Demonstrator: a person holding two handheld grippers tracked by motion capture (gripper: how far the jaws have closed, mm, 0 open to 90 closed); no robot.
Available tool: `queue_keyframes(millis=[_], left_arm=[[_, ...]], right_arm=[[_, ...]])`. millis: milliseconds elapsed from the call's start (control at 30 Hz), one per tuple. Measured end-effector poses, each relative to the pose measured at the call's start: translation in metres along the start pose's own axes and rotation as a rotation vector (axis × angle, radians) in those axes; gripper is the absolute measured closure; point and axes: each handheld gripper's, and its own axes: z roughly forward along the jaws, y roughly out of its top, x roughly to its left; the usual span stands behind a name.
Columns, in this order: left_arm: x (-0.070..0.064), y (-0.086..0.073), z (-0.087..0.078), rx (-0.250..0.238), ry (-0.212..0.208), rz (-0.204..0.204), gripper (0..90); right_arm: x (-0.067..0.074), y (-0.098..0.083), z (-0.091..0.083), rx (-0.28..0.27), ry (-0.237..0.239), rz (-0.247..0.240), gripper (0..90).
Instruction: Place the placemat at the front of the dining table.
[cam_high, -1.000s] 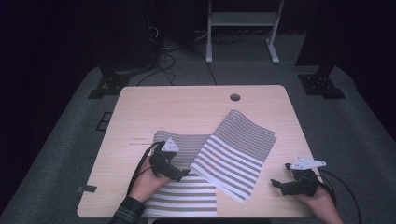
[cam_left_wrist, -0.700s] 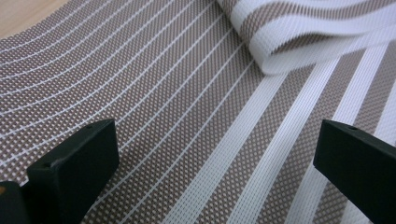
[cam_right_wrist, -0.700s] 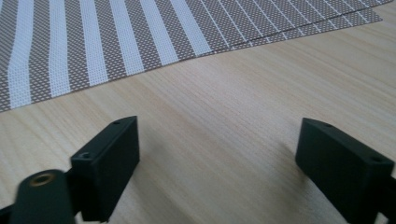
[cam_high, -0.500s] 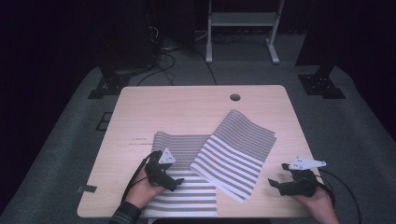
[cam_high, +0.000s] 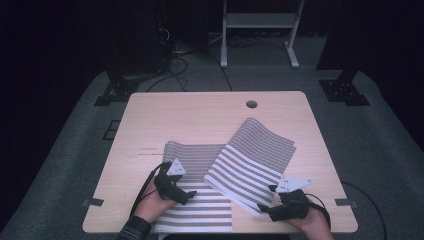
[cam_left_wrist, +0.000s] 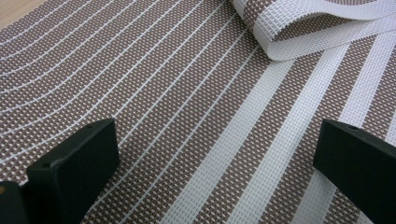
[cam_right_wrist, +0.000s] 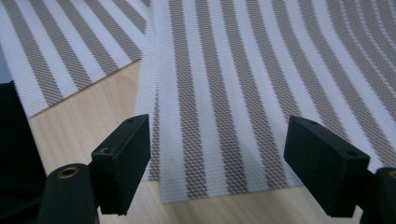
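Two brown-and-white striped woven mats lie on the wooden table (cam_high: 190, 120). One mat (cam_high: 200, 210) lies flat at the front. The second mat (cam_high: 260, 155) rests at an angle across its right part, doubled over with a bowed edge (cam_left_wrist: 299, 39). My left gripper (cam_high: 186, 196) hovers open low over the flat mat (cam_left_wrist: 187, 116), with nothing between its jaws. My right gripper (cam_high: 266, 197) is at the angled mat's near corner (cam_right_wrist: 210, 154). Its jaws have just been closing a little. That corner lies between them, and the pads stand apart from it.
A round cable hole (cam_high: 251, 104) sits near the table's far edge. The table's front edge runs just behind both hands. Small grey brackets (cam_high: 92, 202) stick out at the table's sides. A white stand (cam_high: 260, 30) and cables are on the floor beyond the table.
My right gripper has moved left from the bare table onto the angled mat's near corner. My left gripper has slid a little toward the front edge over the flat mat.
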Motion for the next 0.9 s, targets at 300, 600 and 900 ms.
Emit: queue_keyframes(millis=[300,600,900], left_arm=[[0.0,-0.001,0.0,-0.005,0.0,0.0,0.0],[0.0,-0.001,0.0,-0.006,0.0,0.0,0.0],[0.0,-0.001,0.0,-0.008,0.0,-0.001,0.0]], right_arm=[[0.012,0.0,0.015,0.076,0.01,-0.064,23.9],[0.014,0.001,0.017,0.09,-0.019,-0.084,19.3],[0.0,-0.002,0.014,0.091,-0.062,-0.056,18.1]])
